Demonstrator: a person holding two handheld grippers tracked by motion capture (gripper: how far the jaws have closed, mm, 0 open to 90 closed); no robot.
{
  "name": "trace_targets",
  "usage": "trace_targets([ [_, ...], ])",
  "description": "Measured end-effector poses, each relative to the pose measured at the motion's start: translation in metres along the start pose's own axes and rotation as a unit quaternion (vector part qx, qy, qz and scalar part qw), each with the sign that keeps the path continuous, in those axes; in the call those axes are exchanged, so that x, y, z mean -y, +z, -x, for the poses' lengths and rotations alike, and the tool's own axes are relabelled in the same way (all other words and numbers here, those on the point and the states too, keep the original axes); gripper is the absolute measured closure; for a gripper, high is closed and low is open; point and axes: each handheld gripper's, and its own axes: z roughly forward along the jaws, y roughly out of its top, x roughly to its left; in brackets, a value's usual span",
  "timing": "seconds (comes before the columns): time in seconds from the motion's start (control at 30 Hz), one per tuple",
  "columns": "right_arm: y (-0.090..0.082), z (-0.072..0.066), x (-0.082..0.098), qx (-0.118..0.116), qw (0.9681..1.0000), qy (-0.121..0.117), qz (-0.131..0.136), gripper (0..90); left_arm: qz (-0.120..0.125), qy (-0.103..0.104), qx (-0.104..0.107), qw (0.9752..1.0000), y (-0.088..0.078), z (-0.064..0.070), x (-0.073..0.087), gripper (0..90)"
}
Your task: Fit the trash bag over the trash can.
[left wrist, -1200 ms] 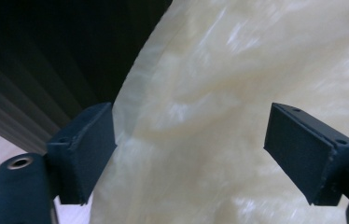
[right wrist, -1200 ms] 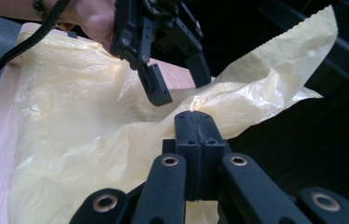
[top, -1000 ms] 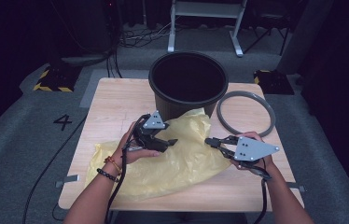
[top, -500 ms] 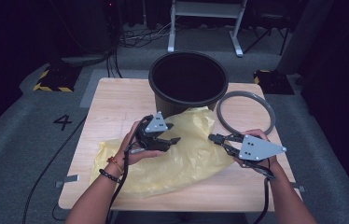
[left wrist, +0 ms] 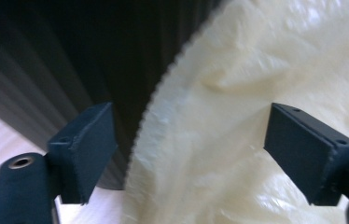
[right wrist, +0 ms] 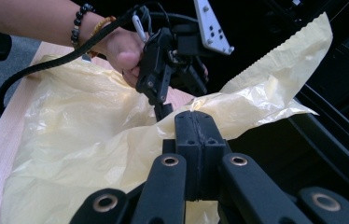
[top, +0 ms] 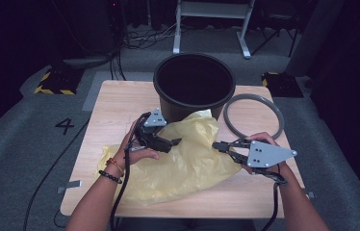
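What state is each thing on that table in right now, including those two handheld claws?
Yellow plastic bag: crumpled flat on the table, top edge lifted against the bucket.
Black bucket: upright, unlined.
Grey ring: flat, off the bucket.
Left gripper: jaws just opened, bag edge loose between.
Right gripper: shut on the bag edge.

We see the bench [top: 120,106] lit from overhead in the high view, while the room around it sinks into near black. The picture is soft and slightly grainy. In the left gripper view the yellow bag [left wrist: 256,70] glares pale and blurred. The right gripper view is sharper, its corners dark.
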Motion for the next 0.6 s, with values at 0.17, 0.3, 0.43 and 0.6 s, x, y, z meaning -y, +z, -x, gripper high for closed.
trace_targets([
  [0.17, 0.001, 0.001, -0.006, 0.002, 0.9999, -0.01, 0.007, 90.0, -0.028, 0.053, 0.029, 0.9978, 0.008, 0.008, 0.003, 41.4],
  [0.3, 0.003, 0.004, -0.012, 0.015, 0.9996, -0.024, -0.001, 90.0, -0.032, 0.09, 0.015, 0.9953, 0.01, 0.016, 0.0, 70.4],
  [0.43, 0.001, 0.007, -0.019, 0.033, 0.9986, -0.041, -0.012, 90.0, -0.022, 0.107, 0.015, 0.9939, 0.006, 0.02, -0.003, 89.1],
  [0.6, -0.006, 0.009, -0.024, 0.049, 0.9976, -0.047, -0.013, 90.0, -0.008, 0.113, -0.002, 0.9936, -0.005, 0.023, -0.008, 89.9],
])
